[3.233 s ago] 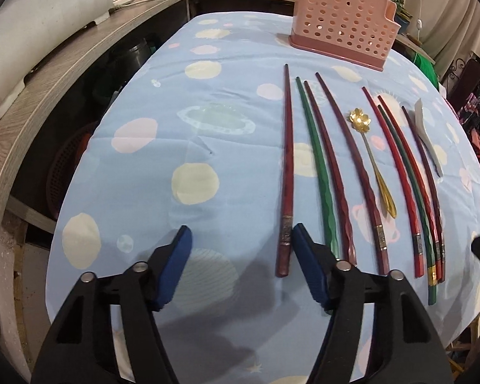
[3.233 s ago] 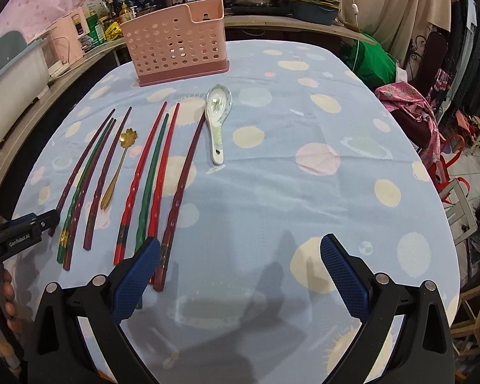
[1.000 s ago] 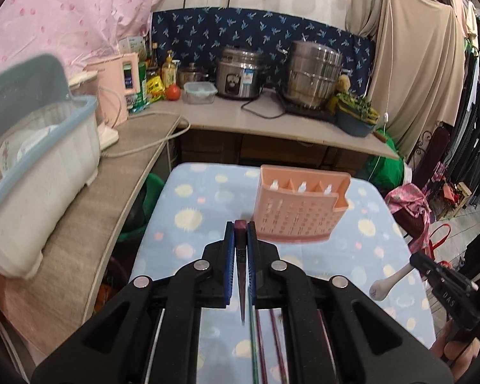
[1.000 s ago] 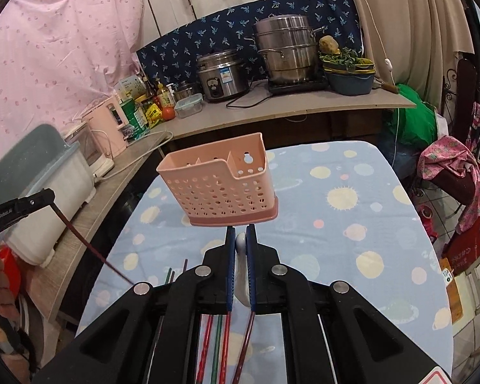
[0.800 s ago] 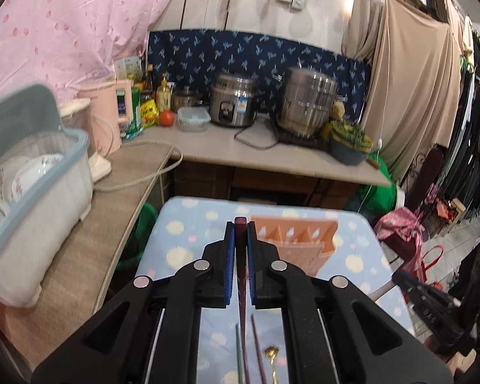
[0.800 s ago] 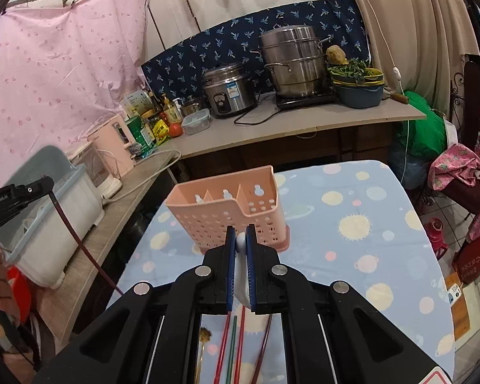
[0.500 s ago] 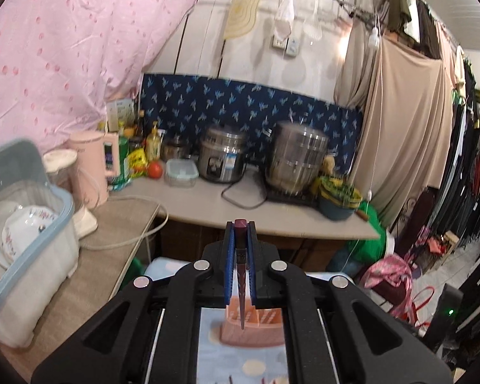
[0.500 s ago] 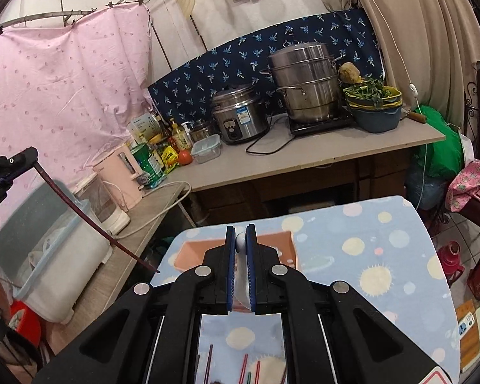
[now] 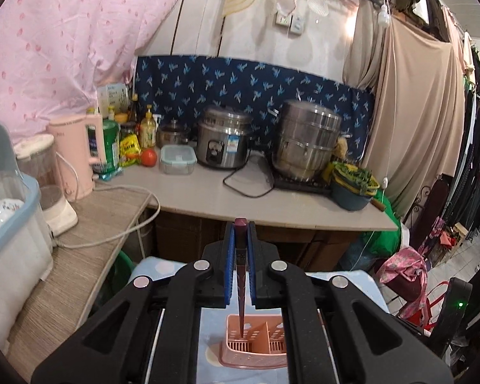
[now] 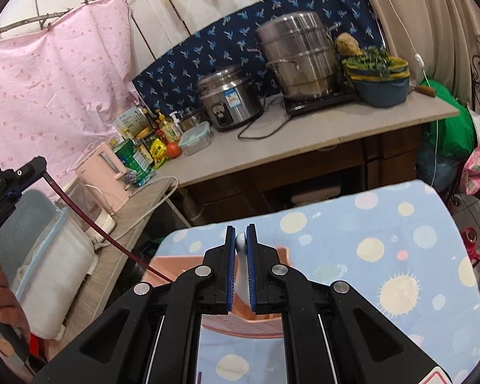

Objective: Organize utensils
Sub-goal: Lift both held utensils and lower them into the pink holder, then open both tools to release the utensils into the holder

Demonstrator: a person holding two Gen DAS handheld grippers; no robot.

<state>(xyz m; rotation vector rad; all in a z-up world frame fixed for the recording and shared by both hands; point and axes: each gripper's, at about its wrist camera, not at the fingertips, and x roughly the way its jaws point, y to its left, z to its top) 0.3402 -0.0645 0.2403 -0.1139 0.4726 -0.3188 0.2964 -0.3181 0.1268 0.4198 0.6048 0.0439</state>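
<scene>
Above the spotted tablecloth (image 10: 400, 256), left jaws clench a chopstick (image 9: 241, 275) tip-down, right jaws a spoon (image 10: 241, 268).

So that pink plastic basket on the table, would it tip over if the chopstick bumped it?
Possibly. The pink basket is perforated thin plastic, so it is probably light and easy to nudge. Its flared base likely steadies it. The chopstick, held in the left gripper, looks stiff and enters a compartment from above, so a sideways knock could shift it.

The left gripper (image 9: 240, 256) is raised high, its blue pads clamped on a chopstick (image 9: 241, 288). The right gripper (image 10: 240, 262) is likewise clamped on a spoon (image 10: 241, 256).
</scene>
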